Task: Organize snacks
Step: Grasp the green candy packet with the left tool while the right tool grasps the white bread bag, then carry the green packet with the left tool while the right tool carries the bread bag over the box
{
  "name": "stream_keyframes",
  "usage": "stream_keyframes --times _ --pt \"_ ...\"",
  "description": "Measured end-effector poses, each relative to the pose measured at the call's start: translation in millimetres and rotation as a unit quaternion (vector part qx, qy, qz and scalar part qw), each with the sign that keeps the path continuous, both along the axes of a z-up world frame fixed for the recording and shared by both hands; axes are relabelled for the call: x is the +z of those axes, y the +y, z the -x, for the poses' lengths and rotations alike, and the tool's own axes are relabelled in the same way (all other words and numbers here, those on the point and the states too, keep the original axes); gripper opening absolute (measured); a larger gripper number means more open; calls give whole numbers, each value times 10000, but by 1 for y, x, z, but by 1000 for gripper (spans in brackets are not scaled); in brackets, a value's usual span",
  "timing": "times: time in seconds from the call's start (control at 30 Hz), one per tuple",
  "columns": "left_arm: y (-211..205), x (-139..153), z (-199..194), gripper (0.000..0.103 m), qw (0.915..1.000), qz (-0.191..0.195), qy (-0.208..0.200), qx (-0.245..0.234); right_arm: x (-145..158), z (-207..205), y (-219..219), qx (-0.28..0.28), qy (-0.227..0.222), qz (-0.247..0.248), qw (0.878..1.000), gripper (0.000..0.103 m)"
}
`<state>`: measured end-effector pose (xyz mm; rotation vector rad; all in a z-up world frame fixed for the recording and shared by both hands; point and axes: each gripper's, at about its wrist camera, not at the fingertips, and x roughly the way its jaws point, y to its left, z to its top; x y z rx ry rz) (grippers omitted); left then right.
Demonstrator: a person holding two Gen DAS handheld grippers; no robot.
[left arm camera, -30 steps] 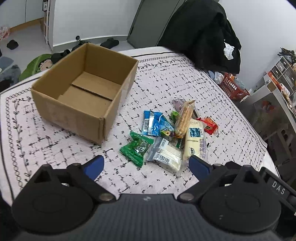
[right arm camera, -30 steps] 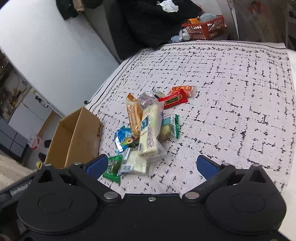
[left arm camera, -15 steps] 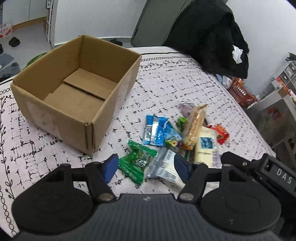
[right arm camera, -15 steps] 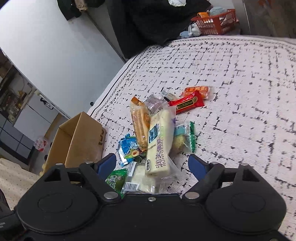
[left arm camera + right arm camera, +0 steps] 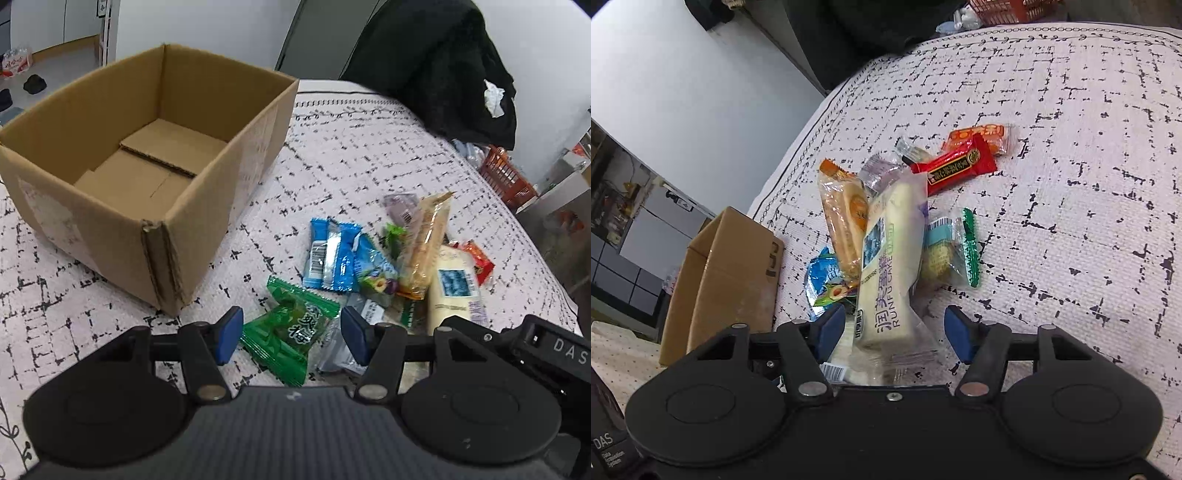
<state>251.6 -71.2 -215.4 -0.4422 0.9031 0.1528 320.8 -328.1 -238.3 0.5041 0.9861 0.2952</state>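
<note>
Left gripper [image 5: 290, 335] fingers part-open astride one green crinkled sweet packet [image 5: 291, 334], contact unclear. Right gripper [image 5: 894, 328] likewise over one cream cake bar [image 5: 892, 266]. One brown cardboard box [image 5: 207, 206] at ten o'clock.

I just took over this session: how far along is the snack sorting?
Nothing is done: the box holds no snacks. In hand: the left gripper is open around the green packet, and the right gripper is open around the cake bar, neither gripped yet. Left: the whole pile, including the blue packets and red bar, lies on the cloth.
</note>
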Motion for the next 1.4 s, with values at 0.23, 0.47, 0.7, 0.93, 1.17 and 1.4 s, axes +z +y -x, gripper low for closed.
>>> stream_keyframes --times 0.23,0.47,0.7,0.93,1.17,1.4 --pt "-3 -14 -9 58 9998 -117 177 -42 -9 -7 2 66 84 -73 9999 44" --pt "-3 -10 -4 29 9999 -73 95 -54 -2 0 0 3 -125 -71 9999 39" --pt "-2 11 7 28 9997 -79 -232 -43 11 12 -5 -140 -410 -146 9990 32" --pt "-1 31 16 27 9986 -16 -512 -114 25 21 -4 -238 -703 -143 9971 30" --pt "10 57 26 27 9957 121 -913 -27 47 31 5 -188 -1082 -32 9939 30" --pt "22 79 33 27 9924 241 -1209 41 64 39 22 -88 -1287 -68 9916 30"
